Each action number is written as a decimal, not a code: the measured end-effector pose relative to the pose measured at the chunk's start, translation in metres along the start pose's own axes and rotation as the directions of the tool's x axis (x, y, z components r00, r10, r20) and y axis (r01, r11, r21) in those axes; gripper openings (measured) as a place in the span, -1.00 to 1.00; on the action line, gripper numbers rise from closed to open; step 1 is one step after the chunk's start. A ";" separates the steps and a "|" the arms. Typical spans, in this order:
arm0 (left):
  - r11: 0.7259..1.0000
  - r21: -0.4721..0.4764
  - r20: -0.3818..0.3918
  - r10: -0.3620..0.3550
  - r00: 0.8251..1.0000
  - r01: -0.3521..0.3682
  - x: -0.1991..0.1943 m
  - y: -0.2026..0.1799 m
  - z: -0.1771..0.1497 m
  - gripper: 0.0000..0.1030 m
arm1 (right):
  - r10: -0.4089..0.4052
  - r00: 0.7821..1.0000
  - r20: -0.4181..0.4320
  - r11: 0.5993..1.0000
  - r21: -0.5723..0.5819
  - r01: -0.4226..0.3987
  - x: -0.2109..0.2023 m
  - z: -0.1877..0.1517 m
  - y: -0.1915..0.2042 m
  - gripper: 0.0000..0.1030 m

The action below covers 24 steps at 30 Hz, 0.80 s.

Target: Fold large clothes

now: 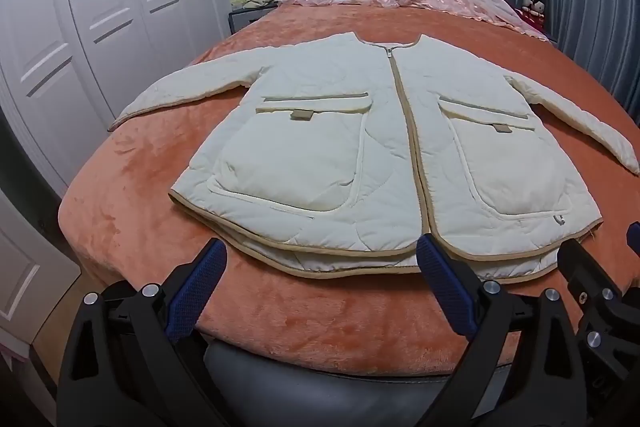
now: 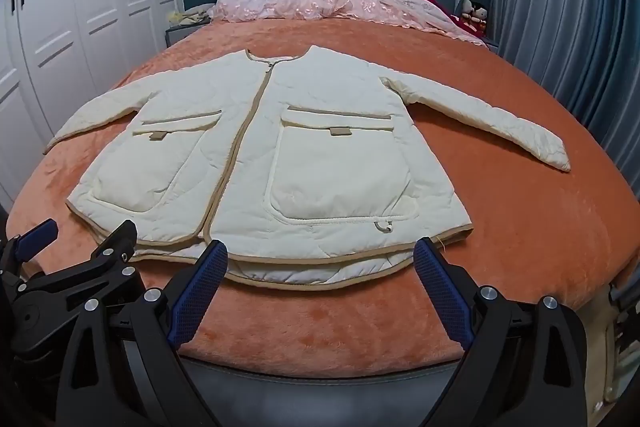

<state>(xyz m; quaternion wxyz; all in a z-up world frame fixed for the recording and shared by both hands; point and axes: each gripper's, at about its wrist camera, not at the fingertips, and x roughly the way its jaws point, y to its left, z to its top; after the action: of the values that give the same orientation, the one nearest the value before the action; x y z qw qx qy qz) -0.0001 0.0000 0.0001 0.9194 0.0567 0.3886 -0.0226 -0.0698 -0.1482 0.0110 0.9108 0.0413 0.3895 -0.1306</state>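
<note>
Both grippers are hovering at the near edge of the bed (image 1: 120, 219), left gripper (image 1: 320, 267) and right gripper (image 2: 320, 267) spread wide and gripping nothing. Beyond them the cream quilted jacket (image 2: 280, 155) is lying flat, zipped, sleeves out. Folding looks unstarted; next, I reckon, reaching for a sleeve or hem.

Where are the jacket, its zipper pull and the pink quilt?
jacket (image 1: 320, 163), left wrist view, on its left pocket.
zipper pull (image 2: 269, 67), right wrist view, near the neckline.
pink quilt (image 2: 320, 3), right wrist view, on its crumpled middle.
</note>
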 end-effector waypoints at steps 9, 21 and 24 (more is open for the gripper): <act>1.000 -0.001 0.011 0.001 1.000 -0.001 -0.004 0.003 0.002 0.81 | 0.005 1.000 0.012 1.000 -0.007 -0.005 -0.006 0.001 0.003 0.79; 1.000 -0.001 0.020 -0.003 1.000 0.003 -0.005 0.006 0.003 0.81 | 0.003 1.000 0.018 1.000 -0.007 -0.003 -0.010 0.002 0.003 0.79; 1.000 -0.001 0.021 -0.004 1.000 0.004 -0.006 0.007 0.003 0.81 | 0.002 1.000 0.021 1.000 -0.006 -0.002 -0.010 0.001 0.003 0.79</act>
<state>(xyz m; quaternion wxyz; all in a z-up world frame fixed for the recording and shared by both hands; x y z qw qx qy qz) -0.0019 0.0063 0.0072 0.9234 0.0552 0.3791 -0.0248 -0.0747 -0.1433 0.0194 0.9151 0.0376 0.3803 -0.1288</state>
